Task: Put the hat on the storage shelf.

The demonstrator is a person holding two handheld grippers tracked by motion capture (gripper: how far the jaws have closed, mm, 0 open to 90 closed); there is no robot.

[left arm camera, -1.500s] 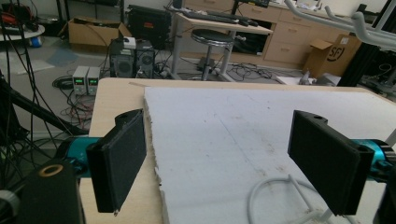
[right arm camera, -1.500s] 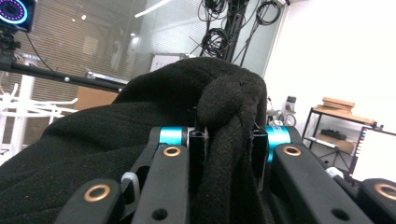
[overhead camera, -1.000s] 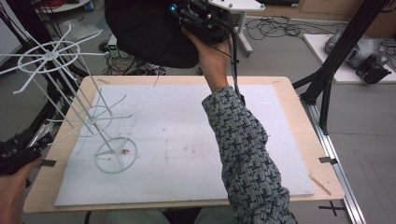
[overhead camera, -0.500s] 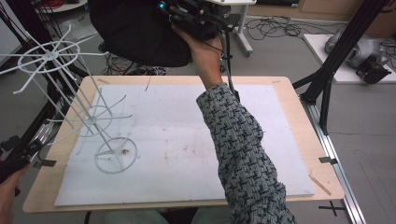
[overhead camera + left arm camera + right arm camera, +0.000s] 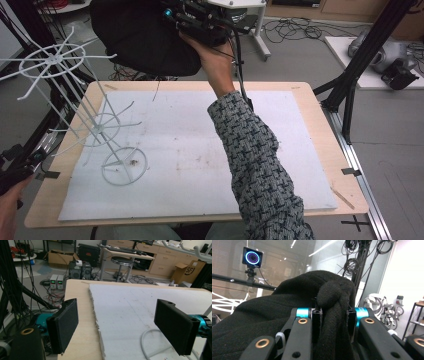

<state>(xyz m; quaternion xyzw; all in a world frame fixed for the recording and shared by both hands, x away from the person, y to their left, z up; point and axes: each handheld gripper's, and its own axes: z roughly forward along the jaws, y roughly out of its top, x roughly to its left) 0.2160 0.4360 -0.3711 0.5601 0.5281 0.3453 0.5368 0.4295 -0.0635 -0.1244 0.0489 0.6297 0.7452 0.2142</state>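
A white foam sheet [image 5: 200, 150] covers most of the wooden table [image 5: 310, 100]. On the floor beyond the table's far edge stand a round stool [image 5: 121, 261] and two small boxes with green displays [image 5: 57, 281], among loose cables.

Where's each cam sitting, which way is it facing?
High view: above the person's side, looking forward and down on the table; right sleeve and left hand show.
Left gripper view: rides the left gripper, low at the table's edge, looking across it; jaws open.
Right gripper view: rides the right gripper, raised, jaws shut on black cloth.
Shared: the white rack and the cloth.
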